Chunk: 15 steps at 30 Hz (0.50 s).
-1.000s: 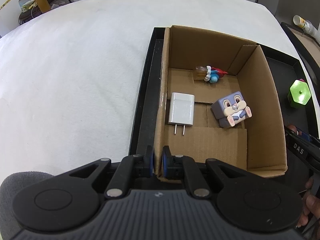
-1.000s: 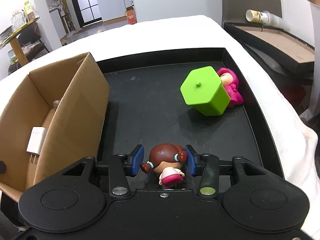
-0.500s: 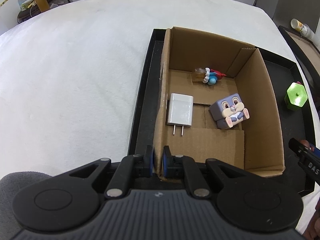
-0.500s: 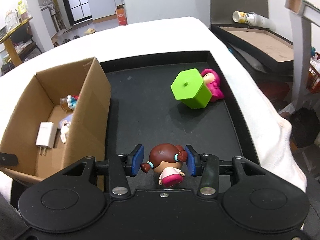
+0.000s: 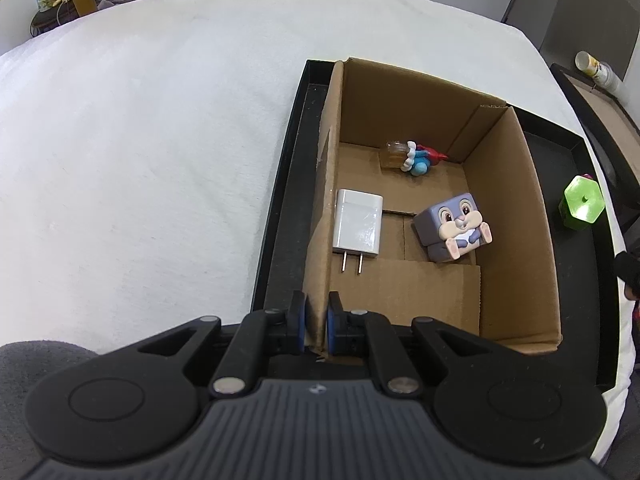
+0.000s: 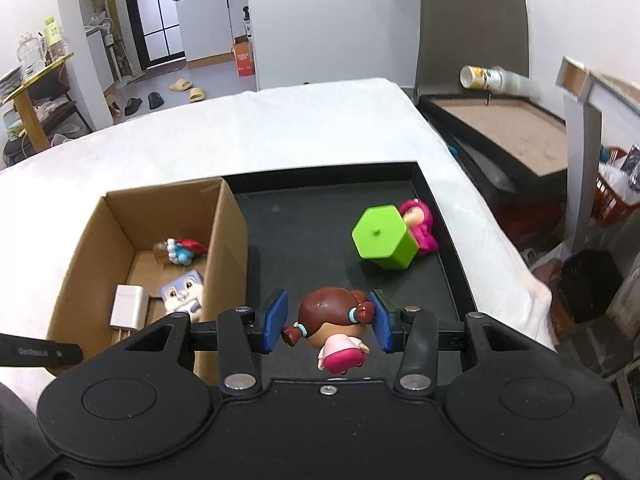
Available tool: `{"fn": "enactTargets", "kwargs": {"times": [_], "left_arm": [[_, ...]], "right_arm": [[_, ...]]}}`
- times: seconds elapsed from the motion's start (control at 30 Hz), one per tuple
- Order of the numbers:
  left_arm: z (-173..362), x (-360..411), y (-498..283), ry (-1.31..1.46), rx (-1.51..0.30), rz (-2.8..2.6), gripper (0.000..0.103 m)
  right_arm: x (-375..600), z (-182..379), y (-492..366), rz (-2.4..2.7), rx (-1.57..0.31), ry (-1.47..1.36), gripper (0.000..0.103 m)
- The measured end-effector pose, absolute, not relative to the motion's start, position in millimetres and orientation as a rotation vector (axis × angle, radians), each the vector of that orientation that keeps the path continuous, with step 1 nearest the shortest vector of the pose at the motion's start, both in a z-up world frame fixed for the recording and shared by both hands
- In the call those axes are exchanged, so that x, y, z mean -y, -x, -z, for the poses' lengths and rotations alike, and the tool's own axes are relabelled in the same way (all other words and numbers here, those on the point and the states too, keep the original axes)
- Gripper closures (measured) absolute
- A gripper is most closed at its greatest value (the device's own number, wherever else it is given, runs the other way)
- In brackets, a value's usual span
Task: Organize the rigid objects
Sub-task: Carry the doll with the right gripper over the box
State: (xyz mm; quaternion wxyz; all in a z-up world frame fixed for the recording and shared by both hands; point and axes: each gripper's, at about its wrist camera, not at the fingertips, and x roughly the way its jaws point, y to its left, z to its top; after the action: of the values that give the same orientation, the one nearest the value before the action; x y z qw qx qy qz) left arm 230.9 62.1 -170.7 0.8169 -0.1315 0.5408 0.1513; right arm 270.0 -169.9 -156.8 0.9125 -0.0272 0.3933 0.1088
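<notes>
Brown-haired pink-dressed doll figurine [image 6: 332,322] clamped in right tongs [image 6: 327,321]. Left tongs [image 5: 317,317] pinch brown cardboard box [image 5: 516,216] wall. Advice: carry over box, lower, then release.

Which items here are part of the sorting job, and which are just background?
Job: cardboard box, doll in right gripper, charger, bunny cube, green hexagon block, pink figure, black tray.
Background: paper cup, slippers, white cloth.

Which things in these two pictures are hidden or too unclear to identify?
- Pink toy, right wrist view: mostly hidden behind the green hexagonal block.
- Bunny cube, right wrist view: partly hidden by the cardboard box wall.
- Right gripper: firm pad contact on the doll unclear.
</notes>
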Motion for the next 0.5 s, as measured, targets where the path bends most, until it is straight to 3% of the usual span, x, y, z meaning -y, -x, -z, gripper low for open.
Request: {"fn": "enactTargets", "kwargs": {"times": [0.5], "left_arm": [[172.1, -74.5, -223.7, 0.358, -1.129, -0.287, 0.092]], "right_arm": [[132.5, 127.5, -275.4, -0.233, -0.758, 0.072, 0.059]]}}
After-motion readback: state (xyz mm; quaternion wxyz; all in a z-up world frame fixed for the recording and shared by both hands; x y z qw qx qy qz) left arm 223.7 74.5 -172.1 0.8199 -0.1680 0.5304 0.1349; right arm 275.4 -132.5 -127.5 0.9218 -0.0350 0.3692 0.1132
